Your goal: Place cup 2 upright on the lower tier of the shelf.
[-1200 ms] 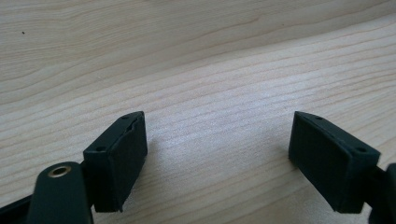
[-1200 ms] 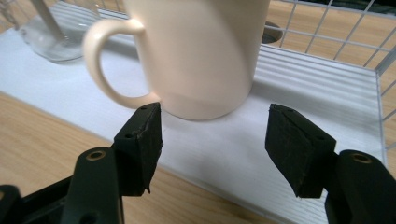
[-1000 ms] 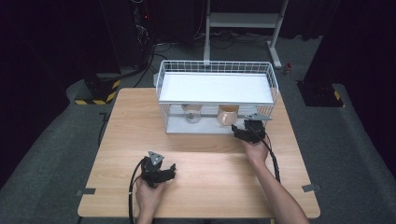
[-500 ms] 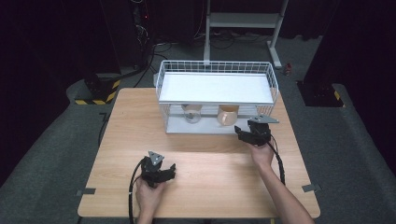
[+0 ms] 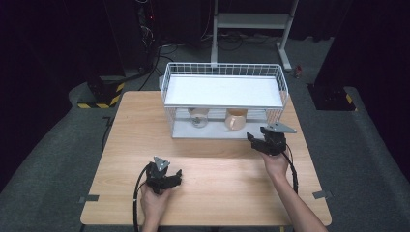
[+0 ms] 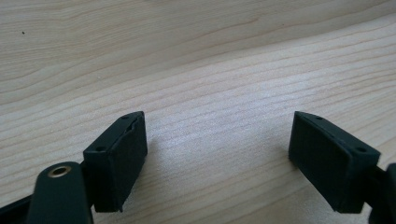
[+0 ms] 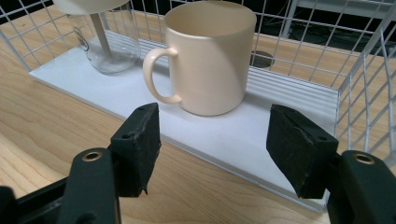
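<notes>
Right hand-held gripper (image 7: pixel 212 149): jaws spread wide, nothing between the pads. It sits at the open front of the white wire rack (image 5: pixel 224 72), just short of the rack's lower white shelf (image 7: pixel 243 135). In the high view this gripper (image 5: pixel 252 138) is at the rack's front right corner, held by the person's right hand (image 5: pixel 275 163), with its cable trailing back along the forearm.

Cream mug (image 7: pixel 208 58): upright on the lower shelf, right side of the rack, straight ahead of the right gripper's jaws. Handle points to the left in the right gripper view. Mug and pads are apart, no contact. In the high view the mug (image 5: pixel 236 119) shows through the wire front, under the rack's upper white shelf.

Clear glass (image 7: pixel 109 44): upright on the same shelf, left of the mug, with a stick-like thing standing in it. The two are near each other but not touching. A pale rounded thing sits at the glass's top; what it is cannot be told.

Left hand-held gripper (image 6: pixel 217 154): jaws also wide open and empty, pointing down at bare wood of the desk (image 6: pixel 196 60). In the high view it (image 5: pixel 178 175) is low over the front left part of the desk, held by the left hand (image 5: pixel 153 203), well apart from the rack.
</notes>
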A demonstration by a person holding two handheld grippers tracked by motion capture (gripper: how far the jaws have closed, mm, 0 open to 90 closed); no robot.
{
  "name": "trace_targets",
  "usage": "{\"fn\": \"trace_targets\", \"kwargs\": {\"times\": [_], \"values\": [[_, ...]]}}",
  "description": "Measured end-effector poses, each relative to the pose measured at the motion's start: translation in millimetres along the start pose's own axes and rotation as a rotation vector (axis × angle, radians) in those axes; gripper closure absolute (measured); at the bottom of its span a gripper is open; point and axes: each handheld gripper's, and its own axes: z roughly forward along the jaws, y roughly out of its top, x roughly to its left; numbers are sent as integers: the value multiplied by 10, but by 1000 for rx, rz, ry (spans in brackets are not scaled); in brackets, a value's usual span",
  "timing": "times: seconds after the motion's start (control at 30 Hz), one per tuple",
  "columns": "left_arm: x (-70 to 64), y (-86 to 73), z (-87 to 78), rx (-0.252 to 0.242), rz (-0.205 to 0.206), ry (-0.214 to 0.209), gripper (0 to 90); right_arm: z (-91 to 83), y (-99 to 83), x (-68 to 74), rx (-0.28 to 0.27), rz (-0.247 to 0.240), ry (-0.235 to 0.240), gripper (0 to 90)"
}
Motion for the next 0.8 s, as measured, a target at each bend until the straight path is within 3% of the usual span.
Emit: {"fn": "trace_targets", "kwargs": {"times": [0.8], "values": [[-5,0,4,-4,-6,3,198,-452,-295,-76,-48,42,53,347]]}}
